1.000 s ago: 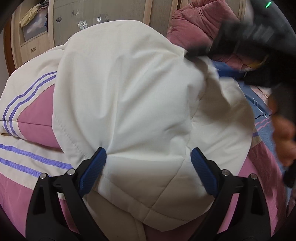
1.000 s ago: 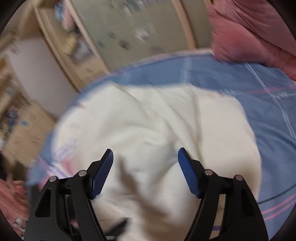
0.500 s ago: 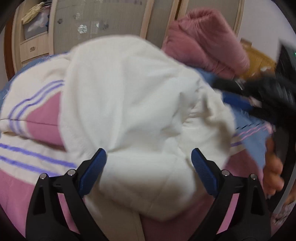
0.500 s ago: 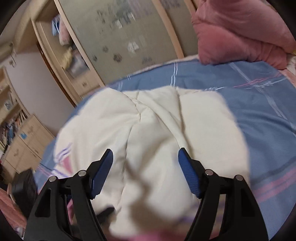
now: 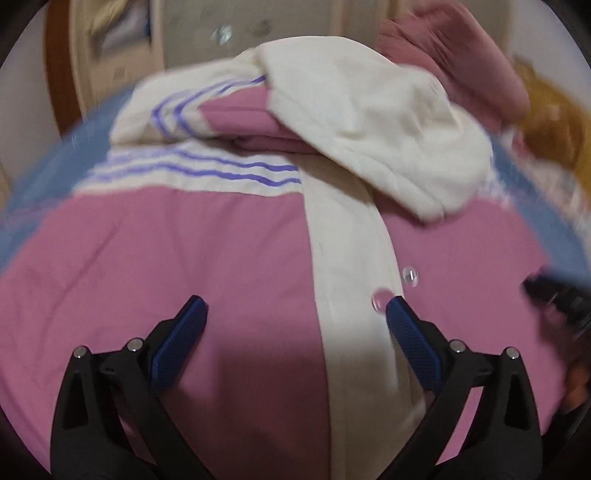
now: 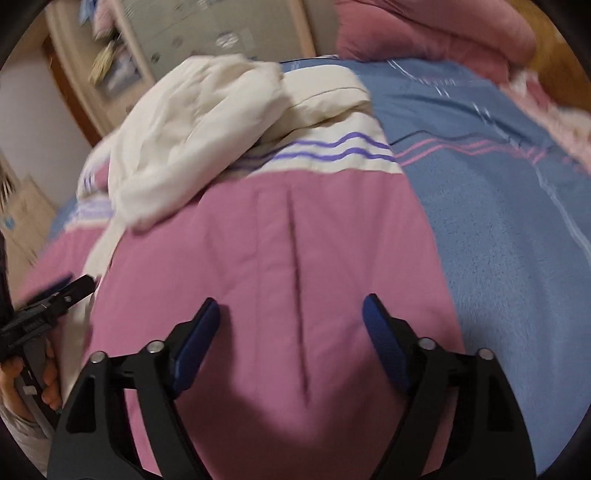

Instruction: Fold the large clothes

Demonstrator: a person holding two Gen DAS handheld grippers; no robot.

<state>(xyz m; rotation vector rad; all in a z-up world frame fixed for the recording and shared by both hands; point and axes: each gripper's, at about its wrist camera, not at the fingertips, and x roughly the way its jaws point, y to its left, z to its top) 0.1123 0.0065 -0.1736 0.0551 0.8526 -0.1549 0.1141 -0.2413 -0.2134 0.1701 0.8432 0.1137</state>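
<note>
A large padded jacket [image 5: 184, 251] lies on the bed, pink body with a cream front placket [image 5: 351, 258], purple stripes and clear snaps. Its cream hood [image 5: 376, 125] is folded down over the chest. My left gripper [image 5: 295, 314] is open and empty, hovering over the lower front beside the placket. My right gripper [image 6: 291, 314] is open and empty above the jacket's pink right panel [image 6: 288, 258]. The hood also shows in the right wrist view [image 6: 192, 129]. The left gripper's tip shows at the left edge of the right wrist view [image 6: 48, 302].
The jacket rests on a blue striped bedsheet [image 6: 498, 203]. A pink quilt [image 6: 443, 29] is bundled at the head of the bed. A wooden wardrobe [image 6: 207, 33] stands behind the bed.
Both grippers have pulled back from the hood toward the jacket's lower body. The hood now lies folded down on the chest, and the pink front has come into view.
</note>
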